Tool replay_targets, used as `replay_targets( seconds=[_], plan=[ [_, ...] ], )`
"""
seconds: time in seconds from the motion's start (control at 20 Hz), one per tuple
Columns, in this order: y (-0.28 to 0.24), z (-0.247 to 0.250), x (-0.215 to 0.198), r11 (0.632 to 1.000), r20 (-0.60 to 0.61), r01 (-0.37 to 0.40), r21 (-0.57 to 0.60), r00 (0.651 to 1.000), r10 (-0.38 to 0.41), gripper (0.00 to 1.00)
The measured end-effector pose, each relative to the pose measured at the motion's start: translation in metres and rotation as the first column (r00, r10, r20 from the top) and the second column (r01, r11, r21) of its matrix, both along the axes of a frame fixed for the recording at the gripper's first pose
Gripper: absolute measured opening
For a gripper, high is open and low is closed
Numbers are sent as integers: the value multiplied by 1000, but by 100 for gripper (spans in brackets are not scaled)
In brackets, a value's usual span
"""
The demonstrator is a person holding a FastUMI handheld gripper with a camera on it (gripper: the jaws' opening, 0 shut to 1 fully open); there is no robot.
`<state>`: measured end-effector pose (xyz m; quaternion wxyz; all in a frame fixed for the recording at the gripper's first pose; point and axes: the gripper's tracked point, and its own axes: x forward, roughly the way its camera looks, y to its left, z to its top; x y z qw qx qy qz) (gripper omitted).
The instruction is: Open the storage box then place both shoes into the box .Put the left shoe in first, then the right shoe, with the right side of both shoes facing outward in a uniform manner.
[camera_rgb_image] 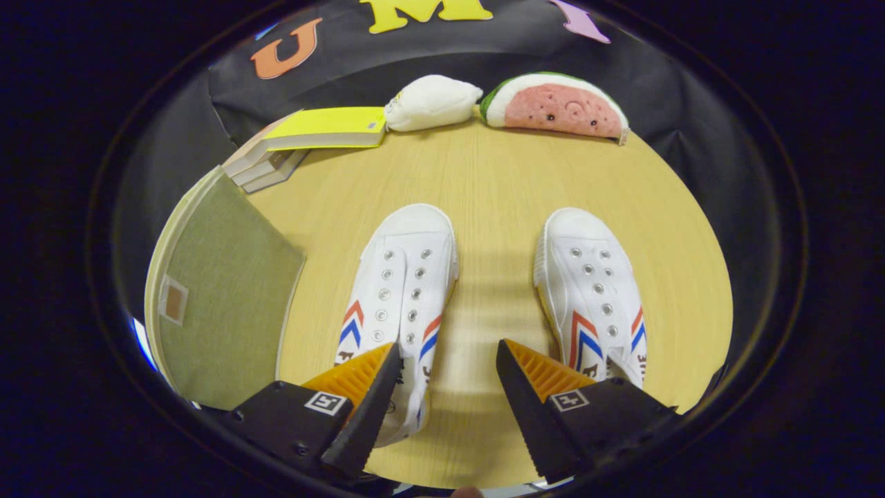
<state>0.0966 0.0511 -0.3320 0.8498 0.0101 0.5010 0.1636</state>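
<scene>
Hand-held gripper (448, 373): fingers spread wide, nothing between them but bare surface (484, 200); it hangs above the near part of the wood-grain top, holding nothing. Left shoe (401, 304): white lace-less canvas with red and blue chevrons, lying sole-down with toe pointing away; the left finger overlaps its heel end in the view — whether it touches cannot be told. Right shoe (593, 290): the matching one, parallel to the first, well apart from it, its heel end partly hidden behind the right finger. Storage box (221, 290): grey-green fabric box with a small tab patch on its lid, standing beside the left shoe at the surface's left margin; the lid appears shut. Step in hand, by judgement: the very start — box not yet opened, both shoes still outside. Next move calls for swinging the fingers toward the box and finding a purchase on the lid's edge or tab to lift it. Room: a broad open strip of surface runs between the shoes and on ahead of them; the gap between left shoe and box is narrow, so an approach from above looks safer than a sideways sweep. Further off: a stack of books (290, 149), yellow cover on top, just beyond the box; a white plush (432, 102) and a watermelon-slice plush (556, 107) side by side at the far edge.
</scene>
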Motion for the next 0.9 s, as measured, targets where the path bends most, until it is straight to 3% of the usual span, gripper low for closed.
replay_targets(
  seconds=[0.1,0.2,0.4,0.45,0.65,0.9],
  plan=[
    [1,-3,3,1000,-53,-10,7,999,11,87],
    [8,-3,4,999,-99,-30,40,994,34,76],
    [21,1,1,992,-173,-68,103,981,85,36],
    [20,1,1,992,-180,-66,107,980,85,19],
    [20,6,-4,986,-202,-27,167,978,61,7],
    [24,47,-22,967,-183,36,251,983,10,6]
  ],
)
